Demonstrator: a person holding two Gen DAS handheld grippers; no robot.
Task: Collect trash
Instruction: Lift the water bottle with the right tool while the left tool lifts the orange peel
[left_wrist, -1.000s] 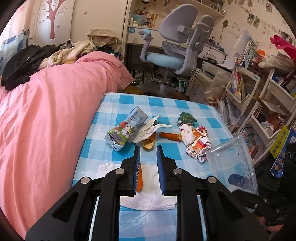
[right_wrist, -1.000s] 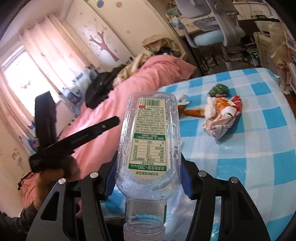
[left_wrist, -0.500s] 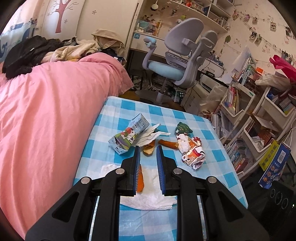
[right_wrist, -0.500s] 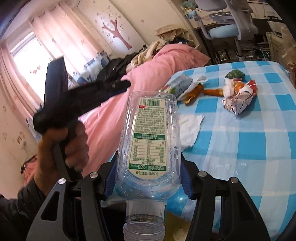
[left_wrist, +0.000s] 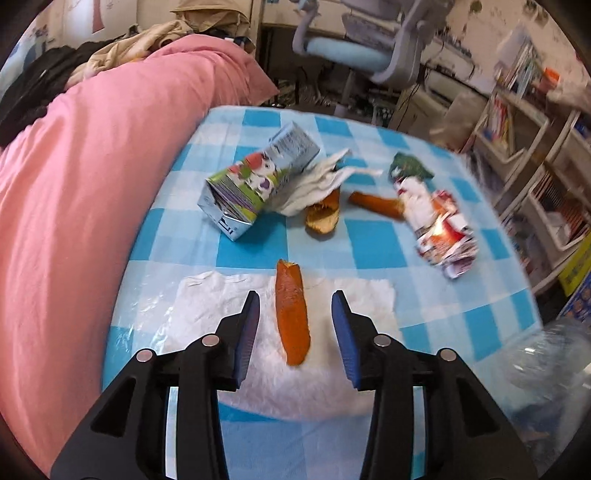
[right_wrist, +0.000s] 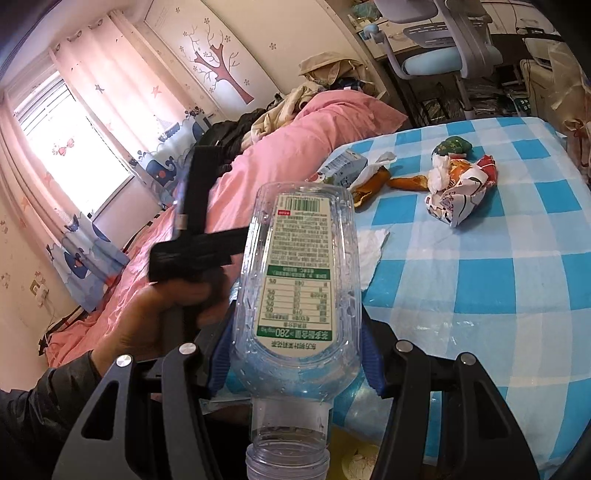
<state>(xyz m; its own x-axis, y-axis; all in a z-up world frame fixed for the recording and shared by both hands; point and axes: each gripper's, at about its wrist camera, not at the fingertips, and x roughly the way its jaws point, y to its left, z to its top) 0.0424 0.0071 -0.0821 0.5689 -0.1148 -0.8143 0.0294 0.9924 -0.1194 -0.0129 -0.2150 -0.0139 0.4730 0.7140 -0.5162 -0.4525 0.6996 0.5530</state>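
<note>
Trash: a strip of orange peel lies on a flat white paper napkin at the near edge of the blue-and-white checked tablecloth. I see my left gripper with its jaws spread wide, one blue pad on either side of the peel, neither touching it.

Farther back on the cloth: a flattened printed milk carton resting against crumpled white tissue; a curled piece of orange peel just beside that; a second peel strip touching a crushed red-and-white snack wrapper; a small green wrapper behind it.

My right gripper is clamped on a clear, empty plastic bottle, neck pointing toward the camera, held off the table's near edge. A pink quilt borders the table on the left.
</note>
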